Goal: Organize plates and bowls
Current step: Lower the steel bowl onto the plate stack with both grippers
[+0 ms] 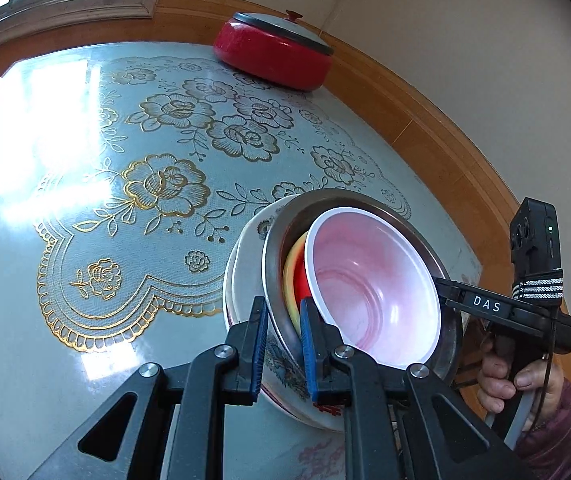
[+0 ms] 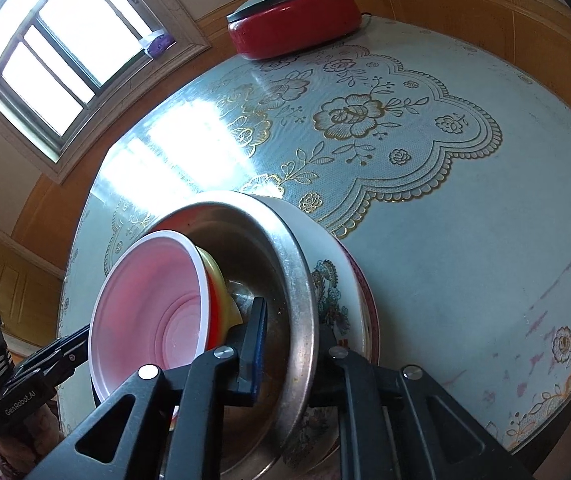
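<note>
Daylight pours in through the window (image 2: 61, 56), which is blown out to white. It throws broad white glare across the glossy table (image 1: 25, 128). Both fisheye views bend straight lines strongly and darken at the corners. Focus is sharp throughout, without motion blur.

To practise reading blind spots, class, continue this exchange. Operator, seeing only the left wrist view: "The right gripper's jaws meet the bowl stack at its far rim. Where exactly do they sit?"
Observer: In the right wrist view, one blue pad of the right gripper reaches inside the steel bowl, beside the yellow bowl.
Operator: And the opposite side?
Observer: It passes outside the patterned bowl, and the steel rim hides its pad.
</note>
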Action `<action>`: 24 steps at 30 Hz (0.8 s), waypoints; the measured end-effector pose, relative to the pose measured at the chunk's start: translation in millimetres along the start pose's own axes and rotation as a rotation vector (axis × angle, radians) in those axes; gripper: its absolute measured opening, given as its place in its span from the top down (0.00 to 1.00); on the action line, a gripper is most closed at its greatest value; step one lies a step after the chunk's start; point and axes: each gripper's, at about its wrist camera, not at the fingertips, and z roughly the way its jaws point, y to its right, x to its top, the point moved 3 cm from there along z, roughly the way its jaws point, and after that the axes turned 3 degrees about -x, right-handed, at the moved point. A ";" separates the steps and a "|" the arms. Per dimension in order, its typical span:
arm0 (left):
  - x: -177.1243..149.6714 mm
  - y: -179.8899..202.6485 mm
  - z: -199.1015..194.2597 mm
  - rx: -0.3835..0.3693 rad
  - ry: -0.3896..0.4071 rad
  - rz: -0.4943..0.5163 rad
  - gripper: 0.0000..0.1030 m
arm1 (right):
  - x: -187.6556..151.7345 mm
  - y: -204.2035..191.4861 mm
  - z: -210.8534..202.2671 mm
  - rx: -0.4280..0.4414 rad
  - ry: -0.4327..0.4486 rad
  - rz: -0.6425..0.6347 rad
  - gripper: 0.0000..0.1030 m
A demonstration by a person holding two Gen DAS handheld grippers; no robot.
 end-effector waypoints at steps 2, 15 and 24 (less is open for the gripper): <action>1.3 -0.9 1.0 -0.010 -0.005 0.001 0.85 | -1.0 1.3 -4.1 0.003 0.009 0.012 0.84; 2.8 -3.1 1.6 -0.049 -0.007 0.017 0.83 | -13.5 7.3 -40.5 -0.006 0.085 0.058 0.74; 1.0 -0.6 1.0 -0.054 -0.011 0.039 0.83 | -30.2 4.7 -45.1 -0.026 0.120 0.052 0.87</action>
